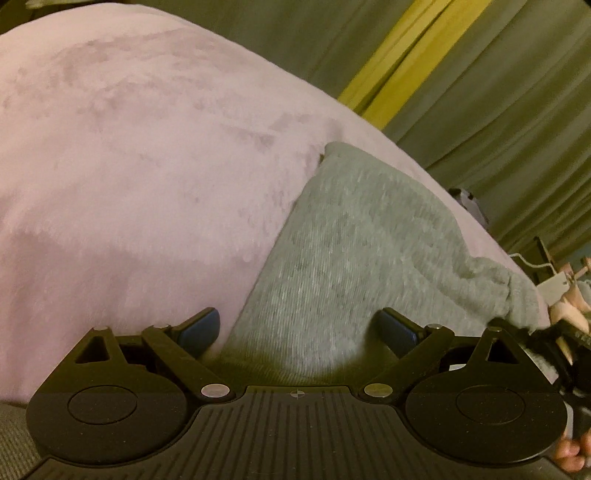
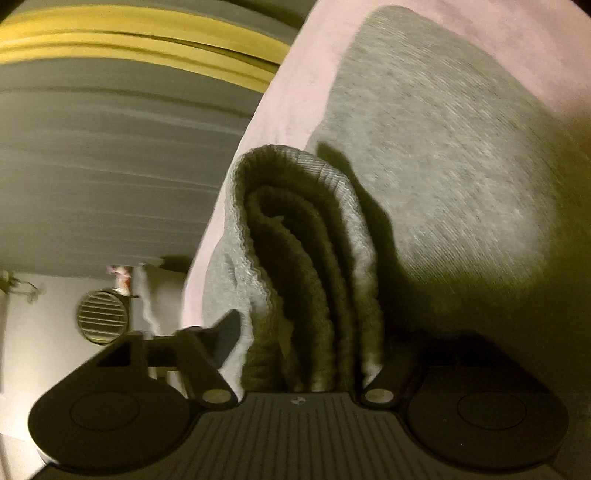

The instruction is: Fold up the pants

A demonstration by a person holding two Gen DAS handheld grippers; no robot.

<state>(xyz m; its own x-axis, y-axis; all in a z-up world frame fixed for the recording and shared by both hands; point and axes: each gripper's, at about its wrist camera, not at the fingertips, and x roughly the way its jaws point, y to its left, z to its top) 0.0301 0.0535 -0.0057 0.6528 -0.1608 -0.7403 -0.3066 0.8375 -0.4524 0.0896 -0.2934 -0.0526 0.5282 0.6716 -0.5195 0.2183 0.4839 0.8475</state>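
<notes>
Lying on the pink blanket, the soft grey pants look floppy; left tool gapes open, right tool pinches the bunched ribbed hem.

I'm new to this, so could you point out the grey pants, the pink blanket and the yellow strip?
grey pants (image 1: 351, 258), left wrist view, flat middle.
pink blanket (image 1: 129, 166), left wrist view, open top.
yellow strip (image 2: 110, 35), right wrist view, mid-length.
</notes>
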